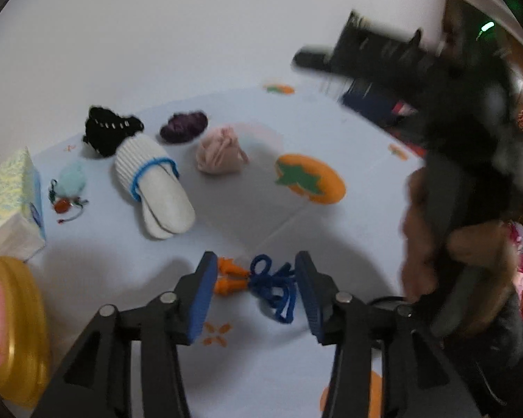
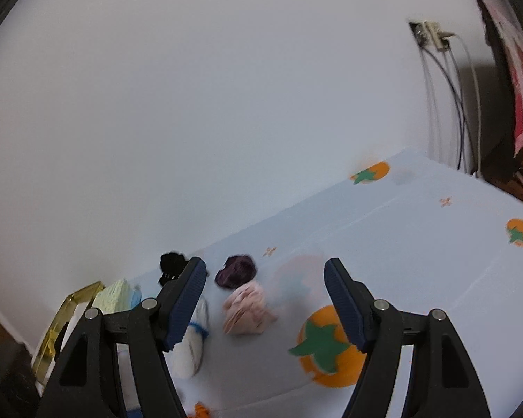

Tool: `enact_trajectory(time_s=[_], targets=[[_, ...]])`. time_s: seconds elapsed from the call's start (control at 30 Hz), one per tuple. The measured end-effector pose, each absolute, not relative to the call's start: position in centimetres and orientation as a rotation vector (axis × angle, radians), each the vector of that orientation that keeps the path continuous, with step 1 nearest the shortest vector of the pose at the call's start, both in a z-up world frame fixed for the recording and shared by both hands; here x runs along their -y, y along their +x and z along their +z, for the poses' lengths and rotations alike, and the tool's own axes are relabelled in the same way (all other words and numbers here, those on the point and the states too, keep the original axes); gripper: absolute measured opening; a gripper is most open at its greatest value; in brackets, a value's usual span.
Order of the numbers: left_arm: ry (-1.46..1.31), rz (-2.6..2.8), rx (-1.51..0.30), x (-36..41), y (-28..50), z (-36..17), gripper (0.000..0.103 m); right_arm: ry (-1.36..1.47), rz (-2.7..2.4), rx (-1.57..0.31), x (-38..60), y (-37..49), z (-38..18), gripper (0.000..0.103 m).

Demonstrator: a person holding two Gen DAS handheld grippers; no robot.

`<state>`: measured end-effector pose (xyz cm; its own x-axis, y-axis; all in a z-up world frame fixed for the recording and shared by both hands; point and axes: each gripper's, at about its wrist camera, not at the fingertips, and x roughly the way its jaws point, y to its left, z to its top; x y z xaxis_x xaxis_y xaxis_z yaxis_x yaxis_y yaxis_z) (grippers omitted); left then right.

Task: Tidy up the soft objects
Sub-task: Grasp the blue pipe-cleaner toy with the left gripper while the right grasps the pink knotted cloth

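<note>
Now, working left to right on the pale blue surface [image 1: 226,209]: a yellow tin [image 1: 14,327] and a tissue pack [image 1: 10,202] sit out at nine o'clock, then a small mint charm [image 1: 71,183], a black knit piece [image 1: 110,132], white socks [image 1: 157,191] banded in blue, a purple scrunchie [image 1: 183,127] and a pink cloth bundle [image 1: 219,153] up around twelve.

Down at six o'clock lie the orange earplugs [image 1: 228,275] on their blue cord [image 1: 275,285]. I'd judge them feather-light and limp: the plugs squash, the cord flops and tangles. Best to pinch the knotted middle of the cord, so that both plugs trail along.

Left tool [image 1: 254,289]: the jaws stand apart either side of the earplugs and cord, pads not pressing, nothing lifted.

At three o'clock a blurred hand [image 1: 432,254] carries the other device. Right tool [image 2: 265,299]: the jaws are wide apart and empty, and it hangs above the surface, looking towards the pink bundle and scrunchie.
</note>
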<state>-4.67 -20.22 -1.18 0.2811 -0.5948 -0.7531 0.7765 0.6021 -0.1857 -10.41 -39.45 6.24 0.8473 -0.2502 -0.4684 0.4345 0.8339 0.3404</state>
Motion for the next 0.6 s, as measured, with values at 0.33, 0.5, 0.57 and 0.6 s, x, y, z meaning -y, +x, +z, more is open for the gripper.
enact_trajectory(time_s=[0.33,0.5,0.57,0.6], targets=[[0.357,-0.837,-0.865,21.5,-5.8,-3.0,0.029,0.471,-0.383,-0.446,39.9,-10.4,6.4,0.072],[0.321,-0.84,-0.877,20.9,-5.1,-3.0,0.013,0.459,-0.398,-0.451,39.8,-10.3,5.9,0.072],[0.273,-0.853,-0.866,20.1,-4.9,-2.4,0.013,0.465,-0.414,-0.467,40.1,-10.2,5.5,0.072],[0.244,-0.856,-0.841,19.4,-4.8,-1.6,0.013,0.467,-0.424,-0.478,40.3,-10.0,5.3,0.072]])
